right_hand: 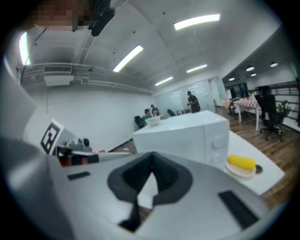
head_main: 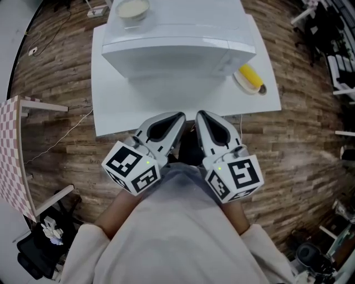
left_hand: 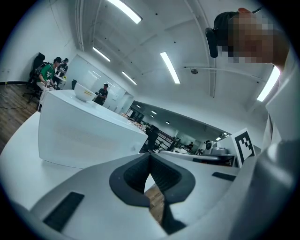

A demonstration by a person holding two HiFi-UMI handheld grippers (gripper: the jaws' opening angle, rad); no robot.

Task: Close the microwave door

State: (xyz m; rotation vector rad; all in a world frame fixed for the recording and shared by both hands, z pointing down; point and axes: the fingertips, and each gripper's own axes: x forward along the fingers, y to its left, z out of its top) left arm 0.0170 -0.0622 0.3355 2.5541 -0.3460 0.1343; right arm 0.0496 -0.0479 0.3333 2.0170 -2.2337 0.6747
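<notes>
Nearest in the head view is the person's pale-sleeved body, with both hand-held grippers drawn in close to it, well short of the square white worktop (head_main: 166, 108). The left gripper (head_main: 180, 117) and right gripper (head_main: 201, 114) lie side by side, and each carries one cube with black square markers. On the worktop stands one boxy white microwave (head_main: 177, 50), its front facing the person. One pale round bowl (head_main: 132, 8) sits on top of it. To its right, one small cream plate (head_main: 242, 83) holds one yellow corn cob (head_main: 250, 76). In the left gripper view, the left gripper (left_hand: 150, 157) has its dark ribbed fingers (left_hand: 136, 176) pressed together with nothing between them. The microwave (left_hand: 84, 136) stands ahead to the left, with the bowl (left_hand: 84, 93) on it. In the right gripper view, the right gripper (right_hand: 152, 158) is likewise clenched and empty. The microwave (right_hand: 187, 136) shows two round dials on its right side, near the corn cob (right_hand: 241, 162). Its door looks flush with the front, so it seems already shut. A door like this is probably stiff, smooth and light to swing. It is best pushed with closed fingers on its free edge beside the dials, gently enough that the oven does not slide.
</notes>
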